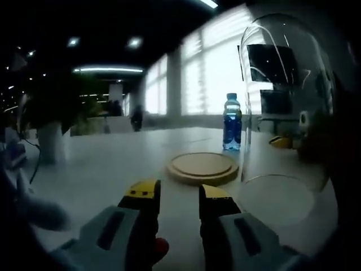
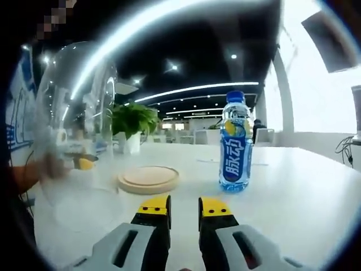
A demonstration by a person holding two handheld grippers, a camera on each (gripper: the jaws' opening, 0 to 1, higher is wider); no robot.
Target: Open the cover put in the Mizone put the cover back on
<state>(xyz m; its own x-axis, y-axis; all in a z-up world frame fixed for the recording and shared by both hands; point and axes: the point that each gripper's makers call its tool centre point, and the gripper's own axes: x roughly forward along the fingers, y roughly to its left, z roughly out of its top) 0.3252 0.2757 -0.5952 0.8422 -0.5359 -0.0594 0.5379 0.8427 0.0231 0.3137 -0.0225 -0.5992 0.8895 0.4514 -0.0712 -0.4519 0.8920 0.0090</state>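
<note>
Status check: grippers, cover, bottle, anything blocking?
Both grippers empty, jaws slightly apart. Glass cover off, standing beside wooden base. Bottle upright on table, not on base. Path clear.

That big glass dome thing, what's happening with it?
The clear glass dome has been lifted off its round wooden base and stands on the white table beside it. The blue Mizone bottle stands upright on the table, not yet on the base. A person holds a claw in each hand; the right claw and the left claw both hang empty over the table, holding nothing.
</note>
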